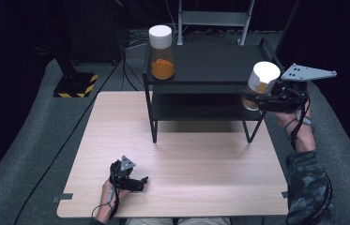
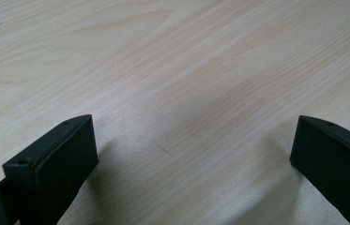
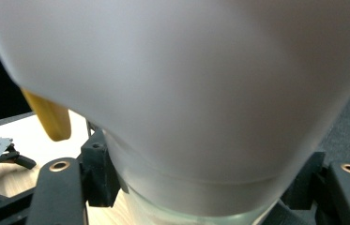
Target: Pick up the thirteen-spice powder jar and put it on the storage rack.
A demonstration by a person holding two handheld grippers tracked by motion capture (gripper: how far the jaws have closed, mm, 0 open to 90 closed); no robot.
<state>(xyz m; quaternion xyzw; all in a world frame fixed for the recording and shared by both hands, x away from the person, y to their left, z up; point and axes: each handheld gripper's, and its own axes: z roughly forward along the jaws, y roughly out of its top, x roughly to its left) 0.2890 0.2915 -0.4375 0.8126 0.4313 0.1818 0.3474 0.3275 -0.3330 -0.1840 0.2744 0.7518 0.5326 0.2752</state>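
Right tool [image 1: 262, 99] is gripping a white-lidded jar [image 1: 261, 84] of orange powder, upright, hanging just off the right end of the black shelf [image 1: 210, 58]. Shelf top lies left of it, mostly bare; a second jar [image 1: 162, 52] is standing at its far-left corner. Clearance over the shelf's edge is probably enough, hard to judge. Left tool [image 1: 134, 183] is resting open and empty on the near counter [image 1: 186, 164].

Light wooden tabletop [image 1: 186, 164]: open in front of the black two-tier metal shelf [image 1: 205, 89]. Shelf top: white-lidded glass jar of orange powder [image 1: 161, 46] at left corner, remainder apparently bare. Lower tier: shadowed, contents unclear. Right end: crowded by right gripper [image 1: 257, 96] clamping a second white-lidded jar [image 1: 261, 84].
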